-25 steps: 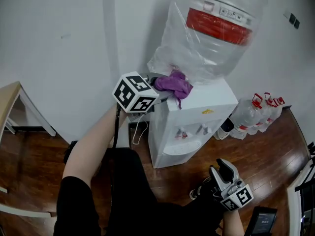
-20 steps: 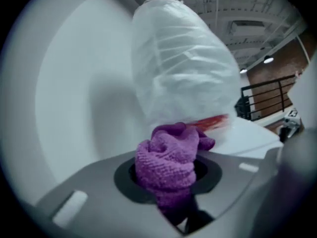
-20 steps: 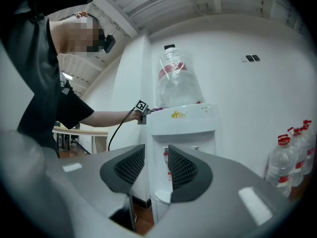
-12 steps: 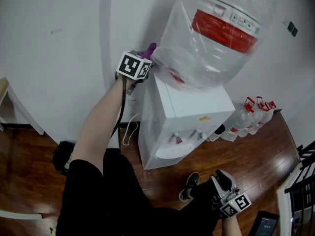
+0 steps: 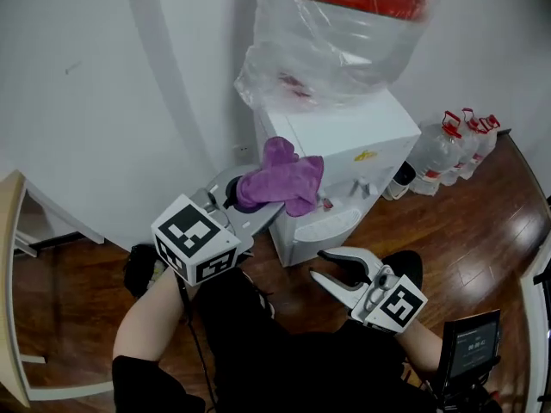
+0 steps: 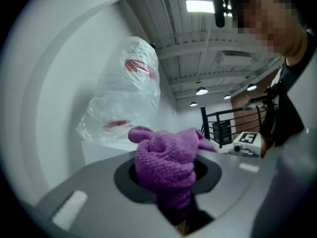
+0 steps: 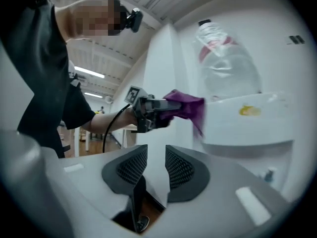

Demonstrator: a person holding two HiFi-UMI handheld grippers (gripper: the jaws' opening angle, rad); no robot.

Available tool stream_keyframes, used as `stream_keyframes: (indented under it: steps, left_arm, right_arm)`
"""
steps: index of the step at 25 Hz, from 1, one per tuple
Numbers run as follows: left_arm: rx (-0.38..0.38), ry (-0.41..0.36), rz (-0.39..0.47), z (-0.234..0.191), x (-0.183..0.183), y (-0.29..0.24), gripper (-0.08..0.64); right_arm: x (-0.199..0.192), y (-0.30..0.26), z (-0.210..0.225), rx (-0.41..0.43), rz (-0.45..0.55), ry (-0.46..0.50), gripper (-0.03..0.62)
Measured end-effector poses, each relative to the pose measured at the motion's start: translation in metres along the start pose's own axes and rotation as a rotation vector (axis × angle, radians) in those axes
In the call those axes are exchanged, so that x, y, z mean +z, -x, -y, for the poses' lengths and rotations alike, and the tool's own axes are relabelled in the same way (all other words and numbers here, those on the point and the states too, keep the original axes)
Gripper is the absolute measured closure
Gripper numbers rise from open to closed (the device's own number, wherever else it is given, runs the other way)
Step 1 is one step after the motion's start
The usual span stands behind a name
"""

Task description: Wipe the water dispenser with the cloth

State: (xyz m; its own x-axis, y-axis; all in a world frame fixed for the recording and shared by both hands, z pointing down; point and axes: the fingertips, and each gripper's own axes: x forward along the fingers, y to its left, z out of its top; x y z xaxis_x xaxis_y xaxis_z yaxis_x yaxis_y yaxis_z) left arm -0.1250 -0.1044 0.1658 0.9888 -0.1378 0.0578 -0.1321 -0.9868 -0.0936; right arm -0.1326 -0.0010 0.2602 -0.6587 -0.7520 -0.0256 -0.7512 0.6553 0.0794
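The white water dispenser (image 5: 344, 140) stands against the wall, with a plastic-wrapped bottle (image 5: 340, 33) on top. My left gripper (image 5: 250, 198) is shut on a bunched purple cloth (image 5: 282, 179), held level by the dispenser's front left corner. In the left gripper view the cloth (image 6: 166, 157) fills the jaws and hides the pads. My right gripper (image 5: 320, 265) hangs low before the dispenser's tap recess; its jaws have just been closing, with nothing between them. The right gripper view shows its own jaws (image 7: 156, 167) a narrow gap apart, and beyond them the cloth (image 7: 187, 105) beside the dispenser (image 7: 247, 125).
Several spare water bottles (image 5: 452, 149) stand on the wooden floor right of the dispenser. A wooden table edge (image 5: 10, 231) is at the far left. A small screen device (image 5: 469, 347) sits at the lower right. The white wall (image 5: 103, 101) is close behind.
The left gripper brought the cloth from the dispenser's back left top corner down to its front left. The right gripper rose toward the dispenser's front and its jaws narrowed.
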Motion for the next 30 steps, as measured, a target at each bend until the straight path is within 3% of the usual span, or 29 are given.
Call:
stream_keyframes:
  steps: [4,7,9,12,17,18,20,22,24,28,30]
  left_arm:
    - [-0.06,-0.038,-0.005,0.033,0.009,-0.008,0.42]
    - [-0.065,-0.182,-0.018,0.025,0.021,-0.021,0.42]
    - [-0.036,-0.249,-0.051,-0.005,0.018,-0.036,0.42]
    - [0.077,-0.18,-0.041,-0.077,0.017,-0.049,0.42]
    - [0.517,0.048,-0.02,-0.229,-0.023,-0.026,0.42]
    - [0.569,0.091,-0.035,-0.248,-0.038,-0.023,0.42]
    - [0.598,0.148,-0.06,-0.267,-0.064,-0.026,0.42]
    - [0.558,0.163,-0.06,-0.262,-0.075,-0.032,0.419]
    - [0.467,0.131,-0.054,-0.23,-0.068,-0.034,0.42]
    - [0.189,0.01,-0.08,-0.101,-0.031,-0.01,0.42]
    - [0.02,-0.01,-0.1,-0.033,-0.034,0.002,0.42]
  right_arm:
    - [0.022,-0.043,-0.065,0.186,0.028,0.022,0.478]
    - [0.026,-0.059,-0.095,0.235,0.059,-0.036,0.48]
    - [0.024,-0.064,-0.102,0.241,0.059,-0.052,0.482]
    - [0.018,-0.068,-0.079,0.149,0.036,-0.065,0.499]
    - [0.0,-0.068,0.007,-0.146,0.008,-0.15,0.515]
    - [-0.003,-0.071,0.016,-0.175,0.0,-0.171,0.515]
    - [-0.008,-0.077,0.023,-0.186,-0.015,-0.2,0.515]
    - [-0.011,-0.084,0.021,-0.17,-0.028,-0.196,0.517]
    - [-0.012,-0.087,0.016,-0.149,-0.044,-0.174,0.516]
    - [-0.005,-0.089,0.004,-0.119,-0.074,-0.188,0.516]
    - [-0.025,-0.089,0.004,-0.123,-0.1,-0.221,0.516]
